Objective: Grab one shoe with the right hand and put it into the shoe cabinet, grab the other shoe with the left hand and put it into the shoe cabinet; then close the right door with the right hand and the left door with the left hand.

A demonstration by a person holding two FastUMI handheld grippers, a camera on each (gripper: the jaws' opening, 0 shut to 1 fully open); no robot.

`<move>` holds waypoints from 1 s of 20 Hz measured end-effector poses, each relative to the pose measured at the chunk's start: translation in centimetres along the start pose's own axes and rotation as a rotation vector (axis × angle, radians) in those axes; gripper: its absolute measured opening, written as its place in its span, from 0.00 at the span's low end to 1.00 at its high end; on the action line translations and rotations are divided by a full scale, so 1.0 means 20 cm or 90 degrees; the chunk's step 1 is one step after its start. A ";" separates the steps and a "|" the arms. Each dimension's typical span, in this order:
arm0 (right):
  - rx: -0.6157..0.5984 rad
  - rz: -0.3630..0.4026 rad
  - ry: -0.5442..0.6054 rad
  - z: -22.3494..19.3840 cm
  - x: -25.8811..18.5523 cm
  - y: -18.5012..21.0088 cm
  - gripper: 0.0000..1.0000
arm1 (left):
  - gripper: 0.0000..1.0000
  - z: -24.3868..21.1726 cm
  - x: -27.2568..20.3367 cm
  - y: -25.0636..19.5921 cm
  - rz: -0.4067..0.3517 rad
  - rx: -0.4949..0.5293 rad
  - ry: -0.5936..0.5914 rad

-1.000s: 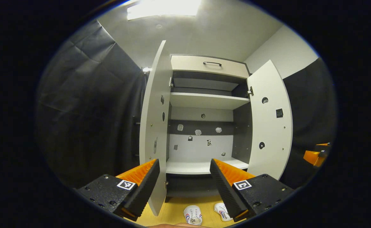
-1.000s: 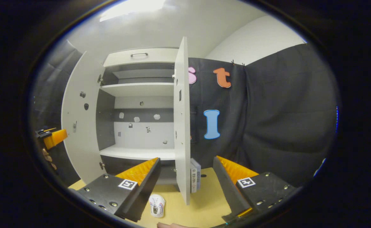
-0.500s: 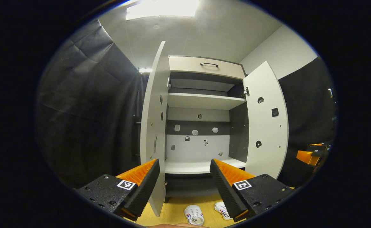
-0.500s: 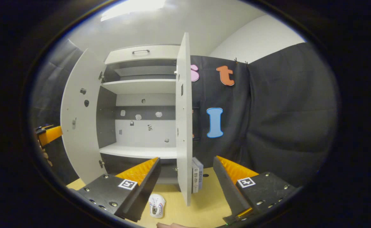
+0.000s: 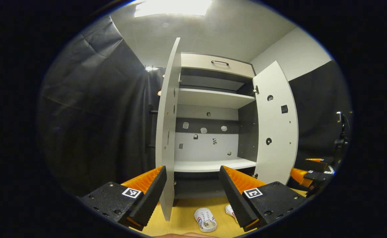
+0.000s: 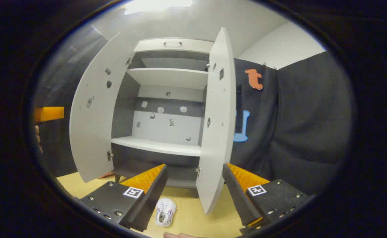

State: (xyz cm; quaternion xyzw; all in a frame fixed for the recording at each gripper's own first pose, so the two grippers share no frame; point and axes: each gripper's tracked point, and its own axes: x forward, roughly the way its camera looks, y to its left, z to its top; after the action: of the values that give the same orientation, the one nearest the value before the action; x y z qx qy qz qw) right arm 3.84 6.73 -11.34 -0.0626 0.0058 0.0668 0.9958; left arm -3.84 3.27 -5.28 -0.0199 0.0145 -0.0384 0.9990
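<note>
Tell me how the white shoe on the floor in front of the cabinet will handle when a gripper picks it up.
The white shoe looks small beside the cabinet, so it is probably light. Its upper seems soft, so it may squash somewhat between the fingers. It lies flat on its sole on the wooden floor, so a push would likely slide it, not roll it. The right gripper stands open, holding nothing.

A bright light [image 5: 172, 6] is set in the white ceiling [image 5: 226, 29]. Black cloth [image 5: 94, 115] is hung on the walls. The floor [image 6: 187, 218] is made of pale wood.
</note>
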 end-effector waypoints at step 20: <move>0.023 0.069 0.347 -1.59 0.32 0.68 0.82 | 0.96 -0.28 -0.08 0.13 0.003 -0.029 0.049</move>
State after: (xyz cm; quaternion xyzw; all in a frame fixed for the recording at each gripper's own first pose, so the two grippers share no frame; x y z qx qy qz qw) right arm 8.28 17.05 -44.62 -0.0603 0.2783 0.1004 0.9533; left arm -5.31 5.79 -10.84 -0.0414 0.0540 -0.0368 0.9970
